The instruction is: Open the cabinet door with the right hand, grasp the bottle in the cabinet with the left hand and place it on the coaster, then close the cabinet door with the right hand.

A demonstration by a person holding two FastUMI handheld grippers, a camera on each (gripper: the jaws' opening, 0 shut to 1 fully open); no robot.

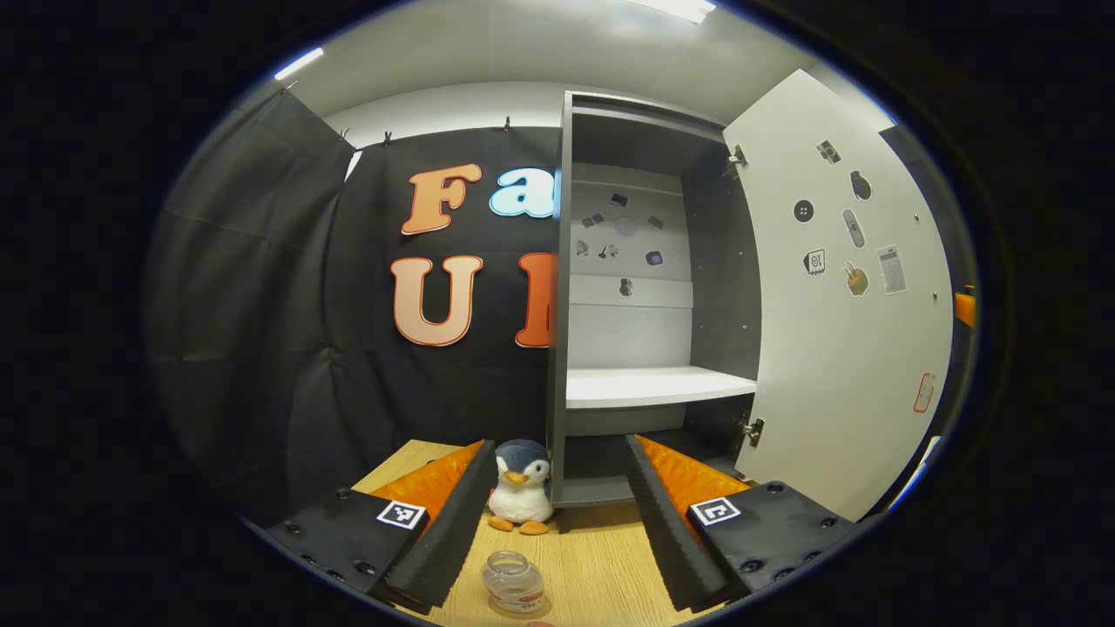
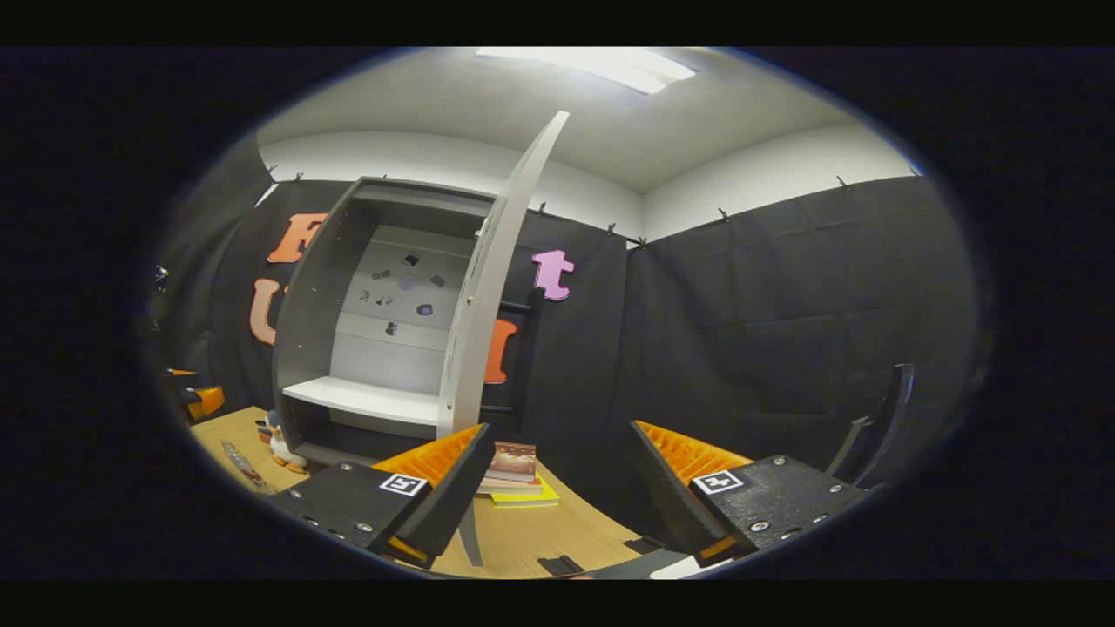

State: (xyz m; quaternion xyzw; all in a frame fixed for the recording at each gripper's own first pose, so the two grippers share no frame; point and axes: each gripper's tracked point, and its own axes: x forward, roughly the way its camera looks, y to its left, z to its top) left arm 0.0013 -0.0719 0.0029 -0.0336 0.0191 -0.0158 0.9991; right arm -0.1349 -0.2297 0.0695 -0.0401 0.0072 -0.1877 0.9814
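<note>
- Standing upright on the table (image 1: 601, 566), the bottle (image 1: 515, 582) sits between the left gripper (image 1: 557, 531), fingers spread, untouched.
- Cabinet door (image 1: 836, 348) hangs open.
- Right gripper (image 2: 557, 496) is released, empty.

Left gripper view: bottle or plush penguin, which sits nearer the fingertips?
The bottle. It stands on the table between the open fingers, while the plush penguin sits farther back beside the cabinet.

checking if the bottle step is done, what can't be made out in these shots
- Coaster under the bottle: left gripper view, cut off at the bottom edge.
- Bottle in the right gripper view: too small and distorted near the edge.
- Cabinet's lower compartment: left gripper view, partly hidden behind the left gripper fingers.
</note>
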